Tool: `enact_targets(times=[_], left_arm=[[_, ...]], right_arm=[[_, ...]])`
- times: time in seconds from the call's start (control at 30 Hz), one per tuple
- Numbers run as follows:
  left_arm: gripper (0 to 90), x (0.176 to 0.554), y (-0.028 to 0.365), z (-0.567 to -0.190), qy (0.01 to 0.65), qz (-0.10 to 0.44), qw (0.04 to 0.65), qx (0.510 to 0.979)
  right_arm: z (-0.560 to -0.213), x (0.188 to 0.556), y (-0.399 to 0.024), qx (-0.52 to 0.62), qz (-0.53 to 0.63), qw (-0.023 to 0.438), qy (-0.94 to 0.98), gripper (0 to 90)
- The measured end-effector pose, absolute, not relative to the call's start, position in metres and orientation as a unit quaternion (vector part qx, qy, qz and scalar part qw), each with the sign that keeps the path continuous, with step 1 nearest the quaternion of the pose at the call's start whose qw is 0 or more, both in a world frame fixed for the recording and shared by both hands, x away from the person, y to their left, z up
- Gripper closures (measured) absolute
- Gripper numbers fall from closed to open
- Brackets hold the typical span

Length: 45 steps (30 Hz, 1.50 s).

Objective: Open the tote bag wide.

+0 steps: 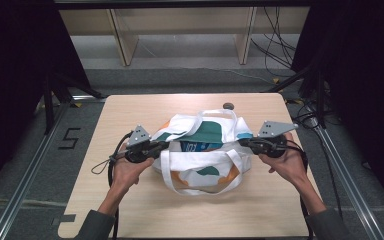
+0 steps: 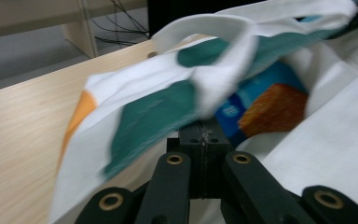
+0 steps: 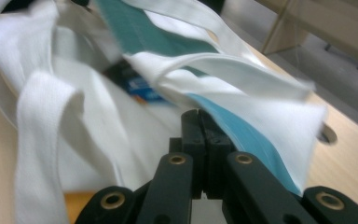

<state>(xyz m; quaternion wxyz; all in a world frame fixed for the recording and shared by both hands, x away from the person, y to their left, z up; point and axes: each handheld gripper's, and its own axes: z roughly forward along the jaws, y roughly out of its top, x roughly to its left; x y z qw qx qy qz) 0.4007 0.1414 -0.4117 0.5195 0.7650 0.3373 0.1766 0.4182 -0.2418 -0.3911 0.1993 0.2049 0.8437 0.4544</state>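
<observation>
A white cloth tote bag (image 1: 202, 150) printed with dark green, orange and light blue shapes was seen at the centre of the high view, lying on the pale wooden table (image 1: 130, 210) with its mouth held open. Inside the opening a blue carton with an orange picture (image 2: 265, 105) was visible. One white handle loop (image 1: 200, 172) was spread toward the bottom of the frame; the other (image 1: 220, 117) arched toward the top.

The bag's left edge was pinched by the left gripper (image 1: 161, 146), whose jaws were pressed together on the fabric in the left gripper view. The right edge was pinched likewise by the right gripper (image 1: 244, 142), its jaws closed on a fold of white and light blue cloth in the right gripper view.

Both forearms were extended from the bottom of the high view and angled outward, the left hand (image 1: 127, 167) and right hand (image 1: 287, 162) wrapped around the gripper bodies, the jaws pointed inward at each other across the bag.

A small dark round hole (image 1: 228, 105) was set in the table just above the bag.
</observation>
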Motion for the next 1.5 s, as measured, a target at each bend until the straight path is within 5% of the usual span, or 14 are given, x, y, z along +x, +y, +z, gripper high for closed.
enact_targets(times=[0.23,0.57,0.83,1.17,1.5], left_arm=[[89.6,0.395,0.102,-0.41,0.277,0.161,0.48,0.817],[89.7,0.377,0.081,-0.432,0.211,0.126,0.424,0.872],[89.7,0.372,0.076,-0.437,0.21,0.114,0.433,0.869],[88.5,0.388,0.101,-0.393,0.241,0.133,0.494,0.824],[89.1,0.442,0.104,-0.368,0.285,0.142,0.463,0.827]], right_arm=[[-0.387,0.436,-0.205,0.171,0.424,0.18,0.871,90.0],[-0.382,0.505,-0.226,0.29,0.405,0.192,0.846,90.0],[-0.403,0.535,-0.231,0.337,0.38,0.195,0.839,90.0],[-0.371,0.492,-0.228,0.285,0.439,0.184,0.832,90.0],[-0.35,0.46,-0.219,0.245,0.436,0.221,0.837,90.0]])
